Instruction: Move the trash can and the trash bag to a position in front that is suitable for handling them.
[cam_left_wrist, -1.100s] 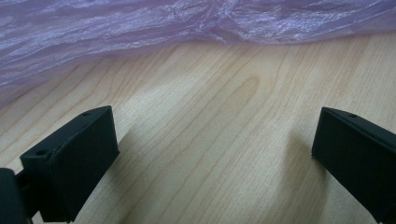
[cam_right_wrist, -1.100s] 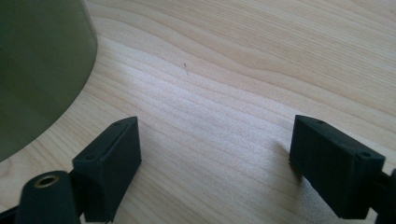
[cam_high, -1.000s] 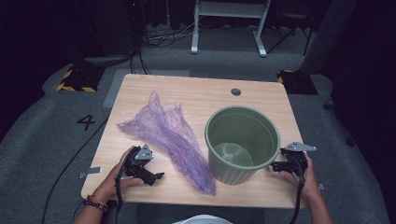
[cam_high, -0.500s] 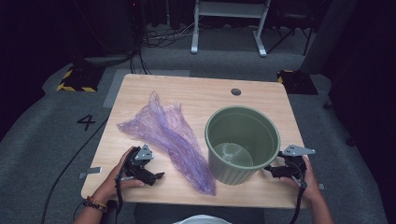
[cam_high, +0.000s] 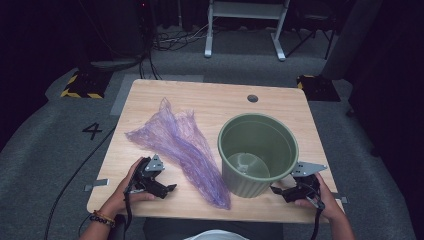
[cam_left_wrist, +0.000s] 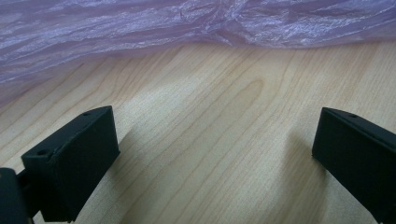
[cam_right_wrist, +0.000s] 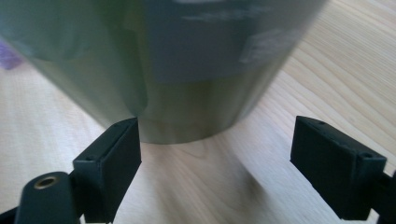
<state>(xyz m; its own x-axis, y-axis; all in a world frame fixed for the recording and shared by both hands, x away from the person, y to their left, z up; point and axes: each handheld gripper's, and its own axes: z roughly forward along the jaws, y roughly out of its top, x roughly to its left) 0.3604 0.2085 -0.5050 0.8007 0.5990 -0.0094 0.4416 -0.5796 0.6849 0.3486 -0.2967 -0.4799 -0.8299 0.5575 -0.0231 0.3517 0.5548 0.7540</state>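
Approach stage, by the look of it: left tongs (cam_high: 167, 189) spread wide beside purple plastic bag (cam_high: 175, 142) on bench (cam_high: 210, 102); right tongs (cam_high: 276, 190) spread at base of green bin (cam_high: 257, 152). Next: close on bag edge, steady bin.

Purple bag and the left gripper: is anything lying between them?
Nothing visible. In the left gripper view, bare table runs from the open jaws up to the bag. The left gripper sits beside the bag, apart from it.

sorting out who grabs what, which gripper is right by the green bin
The right gripper: its open jaws face the green bin base. The left gripper faces the purple bag.
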